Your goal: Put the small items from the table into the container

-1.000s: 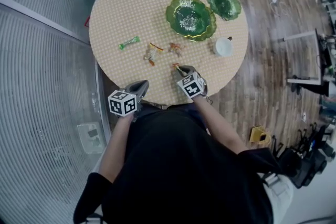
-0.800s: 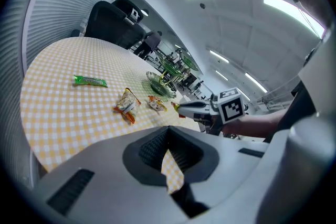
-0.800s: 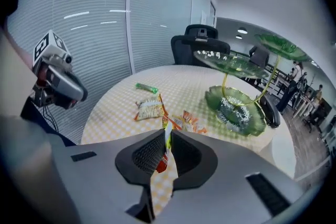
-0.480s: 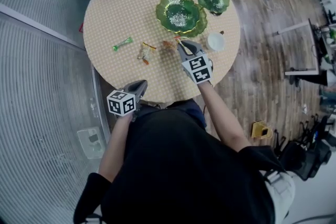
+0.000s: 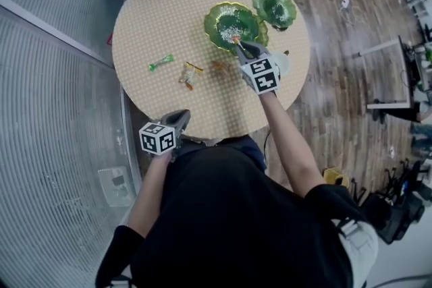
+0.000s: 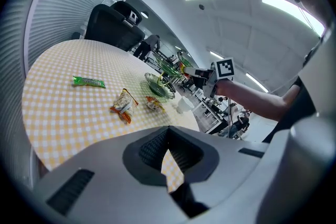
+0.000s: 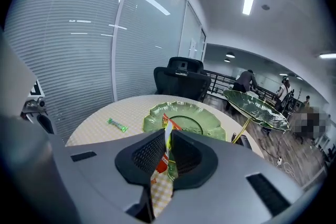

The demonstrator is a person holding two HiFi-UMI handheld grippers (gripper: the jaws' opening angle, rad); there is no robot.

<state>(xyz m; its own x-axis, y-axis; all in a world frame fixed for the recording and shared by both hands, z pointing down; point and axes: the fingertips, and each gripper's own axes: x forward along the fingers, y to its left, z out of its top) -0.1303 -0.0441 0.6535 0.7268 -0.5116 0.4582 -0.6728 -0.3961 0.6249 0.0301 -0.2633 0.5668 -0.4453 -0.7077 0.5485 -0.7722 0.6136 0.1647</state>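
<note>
My right gripper [image 5: 238, 44] is shut on a small red-orange snack packet [image 7: 167, 130] and hangs over the near rim of the large green bowl [image 5: 233, 22]. In the right gripper view the packet stands up between the jaws [image 7: 167, 152], with the bowl [image 7: 202, 119] just behind it. On the checked round table [image 5: 155, 17] lie a green candy [image 5: 160, 63], a yellow-orange packet [image 5: 185, 81] and another small packet [image 5: 219, 66]. My left gripper [image 5: 181, 116] rests at the table's near edge, shut and empty [image 6: 168, 147].
A smaller green leaf-shaped dish [image 5: 275, 7] stands on a stem right of the bowl. A white cup [image 5: 285, 64] sits by my right wrist. A black office chair [image 7: 181, 80] stands beyond the table. A glass wall with blinds runs along the left.
My right gripper has lifted off the near part of the table and carried the packet away from me to the large green bowl. The left gripper stayed put.
</note>
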